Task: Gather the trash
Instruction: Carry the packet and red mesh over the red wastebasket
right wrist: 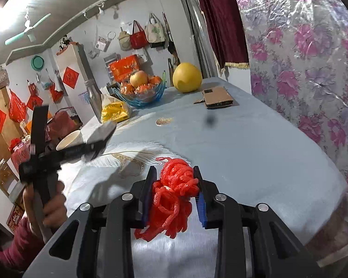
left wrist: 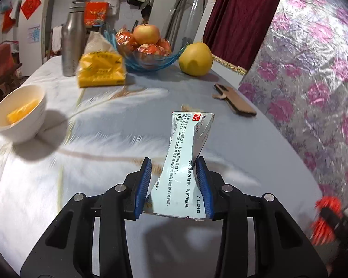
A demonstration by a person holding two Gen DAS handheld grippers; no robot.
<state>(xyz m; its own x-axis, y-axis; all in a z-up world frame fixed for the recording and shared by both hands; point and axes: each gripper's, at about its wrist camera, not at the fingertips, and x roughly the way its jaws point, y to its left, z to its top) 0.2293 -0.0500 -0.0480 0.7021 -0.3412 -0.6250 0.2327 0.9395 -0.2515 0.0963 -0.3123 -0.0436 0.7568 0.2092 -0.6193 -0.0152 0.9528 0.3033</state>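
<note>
Left wrist view first: the left tongs (left wrist: 175, 173) are clenched on a crushed medicine box (left wrist: 184, 159), pale blue-white, printed with black Chinese text, a red label near its far end and "7 tablets" by the near end. The box is pinched flat at the blue pads (left wrist: 203, 183) and flares open beyond them, raised over the table (left wrist: 104, 153). Right wrist view: the right tongs (right wrist: 174, 180) grasp a bundle of red foam netting (right wrist: 174, 194), a tangle of soft looped strands bulging between the pads and hanging down below them, held above the near part of the table.

A pale blue-grey cloth with a white and gold feather print covers the table. Left of the box stands a white bowl (left wrist: 20, 113) with something yellow inside. To the right lies a flattened piece of brown cardboard (left wrist: 234, 100). Farther back sit a yellow tissue pack (left wrist: 101, 69), a steel bottle (left wrist: 73, 46), a blue glass fruit bowl (left wrist: 148, 63) with wrapped oranges and an apple (left wrist: 146, 33) on top, and a yellow pomelo (left wrist: 195, 59).

A floral purple sheet (left wrist: 313, 69) hangs along the right, with a dark red curtain (left wrist: 239, 23) beyond it. Bags (right wrist: 139, 37) and red paper decorations hang on the white far wall. At the left of the right wrist view, a hand (right wrist: 51, 206) in a pink sleeve grips the left tool's handle.
</note>
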